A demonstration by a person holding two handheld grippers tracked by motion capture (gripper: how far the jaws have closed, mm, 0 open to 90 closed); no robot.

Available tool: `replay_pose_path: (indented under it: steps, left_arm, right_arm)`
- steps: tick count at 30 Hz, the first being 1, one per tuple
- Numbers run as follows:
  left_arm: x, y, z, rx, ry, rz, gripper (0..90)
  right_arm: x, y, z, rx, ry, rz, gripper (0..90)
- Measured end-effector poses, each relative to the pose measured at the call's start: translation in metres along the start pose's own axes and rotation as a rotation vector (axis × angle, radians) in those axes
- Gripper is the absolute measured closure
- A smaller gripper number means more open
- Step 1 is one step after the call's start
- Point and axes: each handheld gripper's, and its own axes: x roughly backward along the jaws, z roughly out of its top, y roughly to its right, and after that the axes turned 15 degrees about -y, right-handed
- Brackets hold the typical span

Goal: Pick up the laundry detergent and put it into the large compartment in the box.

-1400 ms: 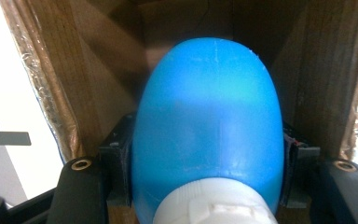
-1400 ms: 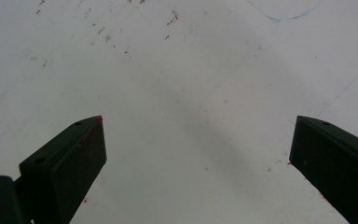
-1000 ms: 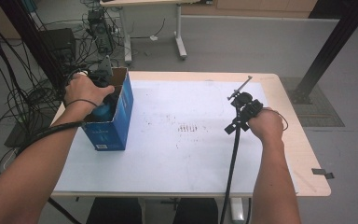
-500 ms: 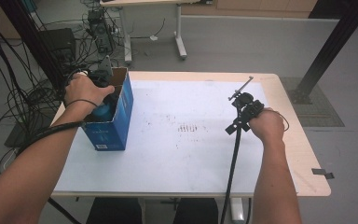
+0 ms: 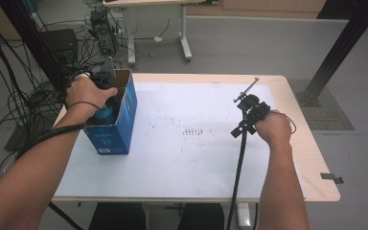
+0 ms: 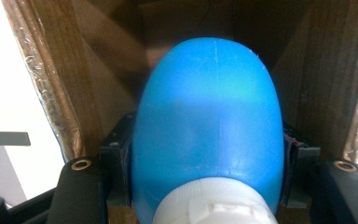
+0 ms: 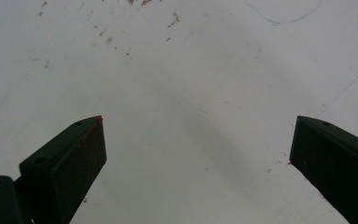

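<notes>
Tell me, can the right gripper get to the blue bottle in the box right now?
Probably not. The blue bottle sits inside the box, already clamped by the left gripper, whose hand covers the opening. The right gripper is open, far across the table.

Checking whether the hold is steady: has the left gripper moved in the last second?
No. In the high view the left gripper sits at the same spot in the open top of the blue box, near the table's left edge.
</notes>
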Motion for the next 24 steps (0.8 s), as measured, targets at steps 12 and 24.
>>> replay_pose_path:
  steps: [12, 24]
  left_arm:
    - [-0.001, -0.001, 0.002, -0.008, -0.008, -0.001, 32.5]
    - [0.010, -0.002, -0.003, -0.005, 0.012, -0.005, 31.6]
  right_arm:
    - [0.000, 0.001, 0.001, 0.002, 0.002, 0.002, 3.6]
    - [-0.001, 0.001, -0.001, 0.003, 0.005, 0.002, 3.8]
